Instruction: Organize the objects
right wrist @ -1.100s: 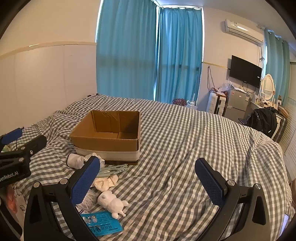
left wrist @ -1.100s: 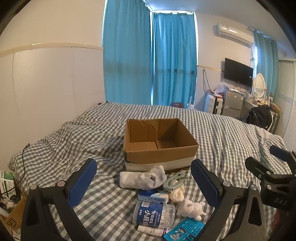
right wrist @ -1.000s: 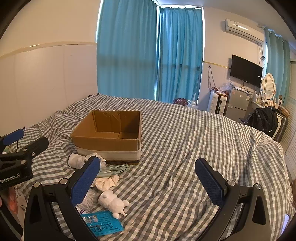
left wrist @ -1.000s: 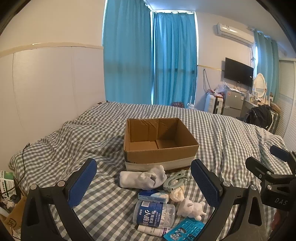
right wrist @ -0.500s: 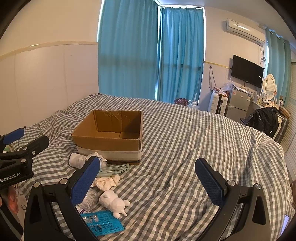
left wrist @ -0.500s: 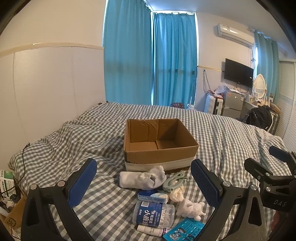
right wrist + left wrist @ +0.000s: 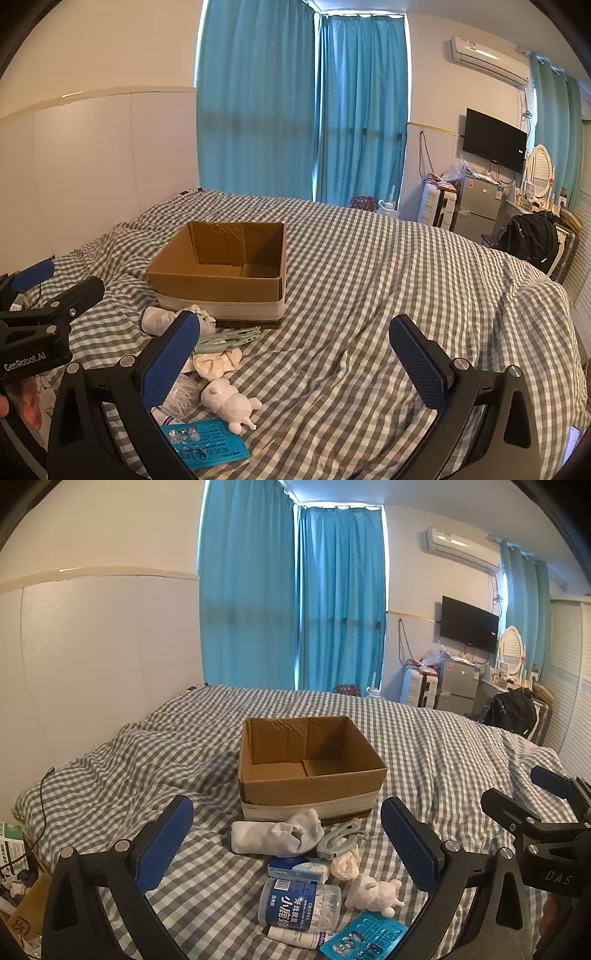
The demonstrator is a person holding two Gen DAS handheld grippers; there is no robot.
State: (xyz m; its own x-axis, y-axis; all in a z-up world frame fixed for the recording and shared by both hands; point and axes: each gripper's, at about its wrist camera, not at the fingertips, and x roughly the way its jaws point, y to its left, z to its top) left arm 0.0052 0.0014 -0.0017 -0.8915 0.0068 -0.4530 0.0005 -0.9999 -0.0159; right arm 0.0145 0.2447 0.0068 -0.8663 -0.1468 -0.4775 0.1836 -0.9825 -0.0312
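Resting on the gray checked bed (image 7: 443, 746): open cardboard box (image 7: 310, 771), upright, flaps folded in, nothing visible inside, band of pale tape around lower wall. Left gripper (image 7: 288, 843) held above near edge of bed, jaws spread wide, blue pads (image 7: 166, 843) far apart, nothing between them. Right gripper (image 7: 295, 363) likewise held above near edge, further right, jaws spread wide, holding nothing. Lying just in front of box, between box and near edge: rolled white sock (image 7: 275, 834), touching or nearly touching box's front wall; pale green hanger clip (image 7: 338, 840) just right of sock; crumpled cream cloth (image 7: 345, 864) below clip. Closer to near edge: small blue-and-white packet (image 7: 297, 869), clear tub with blue label (image 7: 299, 904) just below packet, white tube (image 7: 295, 935) partly under tub. White animal figurine (image 7: 373, 893) lying on its side just right of tub. Turquoise blister card (image 7: 364, 939) nearest to near edge, beside figurine. Seen from right wrist: same cluster at left of frame, figurine (image 7: 231, 402) and blister card (image 7: 205, 443) close together, box (image 7: 221, 269) behind. Far side of room: blue curtains (image 7: 291, 602), wall television (image 7: 468, 624), air conditioner (image 7: 463, 550), black backpack (image 7: 513, 710).
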